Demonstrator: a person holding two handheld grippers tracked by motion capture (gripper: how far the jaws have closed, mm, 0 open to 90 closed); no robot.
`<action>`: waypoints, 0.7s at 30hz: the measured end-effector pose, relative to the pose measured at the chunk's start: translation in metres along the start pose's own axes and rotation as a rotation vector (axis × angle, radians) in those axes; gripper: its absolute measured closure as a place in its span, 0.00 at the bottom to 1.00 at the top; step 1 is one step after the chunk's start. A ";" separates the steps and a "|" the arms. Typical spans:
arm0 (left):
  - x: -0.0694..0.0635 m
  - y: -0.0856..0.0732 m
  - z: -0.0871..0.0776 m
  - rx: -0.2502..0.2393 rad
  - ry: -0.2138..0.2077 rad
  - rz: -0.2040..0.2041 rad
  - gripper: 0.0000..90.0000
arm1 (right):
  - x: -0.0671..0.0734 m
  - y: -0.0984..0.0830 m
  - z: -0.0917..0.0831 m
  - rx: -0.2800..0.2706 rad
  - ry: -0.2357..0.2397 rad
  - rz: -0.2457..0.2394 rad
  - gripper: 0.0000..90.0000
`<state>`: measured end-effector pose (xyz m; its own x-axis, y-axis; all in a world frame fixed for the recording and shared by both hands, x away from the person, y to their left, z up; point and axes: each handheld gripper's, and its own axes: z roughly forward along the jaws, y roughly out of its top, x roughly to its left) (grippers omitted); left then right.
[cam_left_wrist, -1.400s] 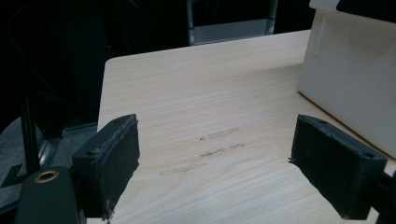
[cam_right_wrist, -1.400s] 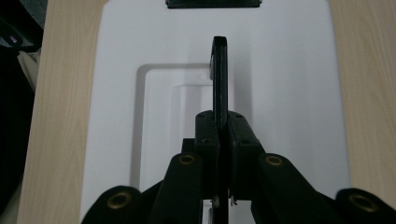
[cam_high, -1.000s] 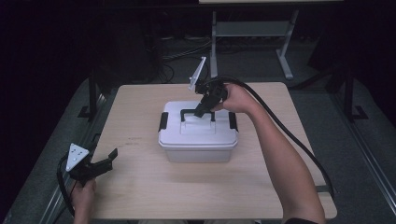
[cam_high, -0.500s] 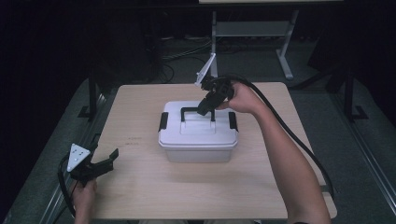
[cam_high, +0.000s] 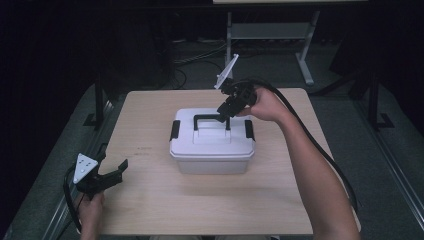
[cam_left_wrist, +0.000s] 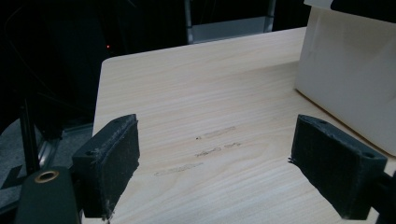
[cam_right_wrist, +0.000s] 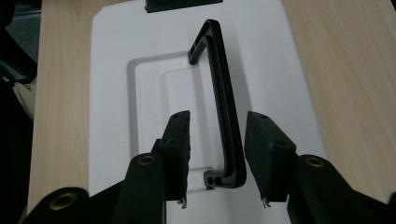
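Right gripper (cam_right_wrist: 215, 156): jaws just opening, astride raised black handle (cam_right_wrist: 219, 93), pads clear of it.
Left gripper (cam_left_wrist: 215, 168): jaws wide apart over bare table (cam_left_wrist: 187, 93).
Surroundings: white storage box (cam_high: 212, 145), 2 black latches (cam_high: 175, 130).
Cut off: box lower body hidden in right gripper view.

The place looks like a lab or test room set up for recording, not a home. A bare light-wood table (cam_high: 150, 210) stands alone on a grey carpeted floor (cam_high: 395, 120), with dark surroundings on every side. Loose cables (cam_high: 195, 57) lie on the floor behind it, beside the grey metal legs of a second table (cam_high: 305, 60). Metal rails (cam_high: 395, 170) run along the floor on either side.
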<state>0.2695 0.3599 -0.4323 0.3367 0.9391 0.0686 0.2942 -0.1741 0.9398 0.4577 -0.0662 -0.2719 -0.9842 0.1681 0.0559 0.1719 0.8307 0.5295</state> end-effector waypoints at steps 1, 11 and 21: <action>0.000 0.000 0.000 -0.001 -0.002 0.001 0.16 | 0.000 -0.001 0.000 0.000 -0.001 0.004 0.67; 0.000 -0.001 -0.001 0.004 0.002 0.003 0.16 | 0.001 -0.008 -0.006 -0.001 -0.009 0.016 0.64; -0.001 -0.001 0.000 0.005 0.002 0.004 0.16 | 0.002 -0.020 -0.009 0.001 -0.016 0.041 0.60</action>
<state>0.2688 0.3592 -0.4331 0.3365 0.9388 0.0733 0.2971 -0.1797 0.9378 0.4520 -0.0874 -0.2748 -0.9755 0.2105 0.0643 0.2124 0.8236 0.5259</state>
